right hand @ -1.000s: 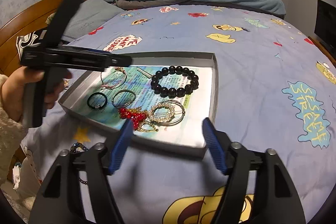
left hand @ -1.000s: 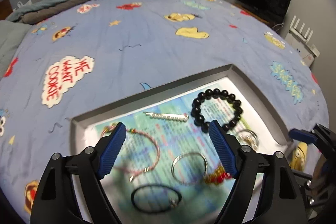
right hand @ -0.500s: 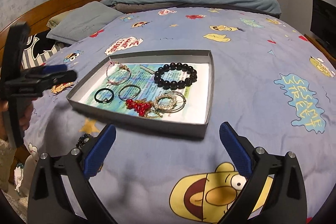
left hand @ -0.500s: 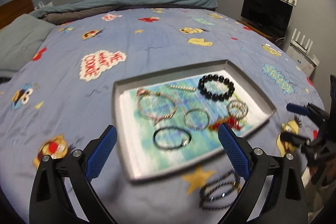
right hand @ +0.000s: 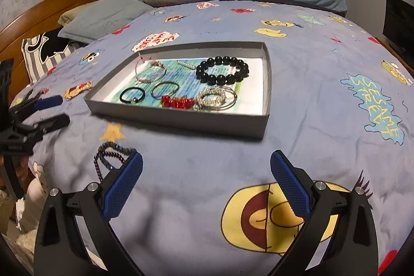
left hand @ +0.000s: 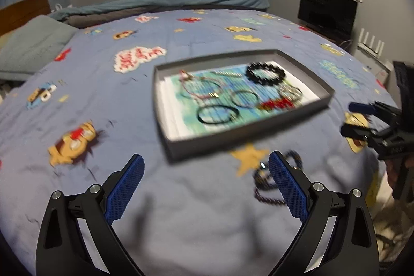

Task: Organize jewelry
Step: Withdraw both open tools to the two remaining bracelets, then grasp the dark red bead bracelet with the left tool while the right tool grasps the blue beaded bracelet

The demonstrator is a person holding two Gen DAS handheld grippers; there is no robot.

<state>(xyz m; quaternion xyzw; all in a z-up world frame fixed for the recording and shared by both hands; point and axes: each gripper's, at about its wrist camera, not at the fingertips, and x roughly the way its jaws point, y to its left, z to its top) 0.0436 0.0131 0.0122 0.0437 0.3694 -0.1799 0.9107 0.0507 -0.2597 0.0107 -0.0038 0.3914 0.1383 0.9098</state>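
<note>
Both claws hang wide open over the bed, holding nothing: the left claw (left hand: 206,173) and the right claw (right hand: 206,168). Farther off on the blue bedspread (right hand: 310,64) sits the grey tray (right hand: 181,118), holding a black bead bracelet (right hand: 222,70), a black hair tie (right hand: 131,95), a thin metal bangle (right hand: 165,90) and a red beaded piece (right hand: 177,102). Outside the tray, a dark beaded necklace (right hand: 110,153) lies on the bedspread near the right claw's left finger.

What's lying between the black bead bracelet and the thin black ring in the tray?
In the right wrist view, a thin dark metal bangle lies between the black bead bracelet and the thin black ring, on the printed paper.
</note>
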